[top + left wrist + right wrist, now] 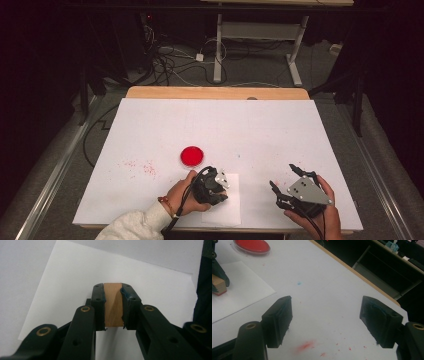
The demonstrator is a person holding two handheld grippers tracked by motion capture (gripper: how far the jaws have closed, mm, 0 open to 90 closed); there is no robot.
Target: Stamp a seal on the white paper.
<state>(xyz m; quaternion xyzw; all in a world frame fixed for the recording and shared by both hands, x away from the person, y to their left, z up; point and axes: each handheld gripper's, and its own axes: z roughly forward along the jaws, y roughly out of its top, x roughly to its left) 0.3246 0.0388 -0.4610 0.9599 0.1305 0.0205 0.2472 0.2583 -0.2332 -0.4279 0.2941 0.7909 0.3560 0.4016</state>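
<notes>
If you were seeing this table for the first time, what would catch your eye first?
The bright red dish near the table's middle stands out at once. Just below it, the left claw grips a wooden block over a sheet of paper. The right claw hovers open near red specks on the white tabletop.

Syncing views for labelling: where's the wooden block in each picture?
High view: the wooden block is hidden under the left gripper, low centre.
Left gripper view: wooden block, centre, clamped between the jaws.
Right gripper view: left edge.
Shared landmark: the sheet of paper beneath it.
</notes>
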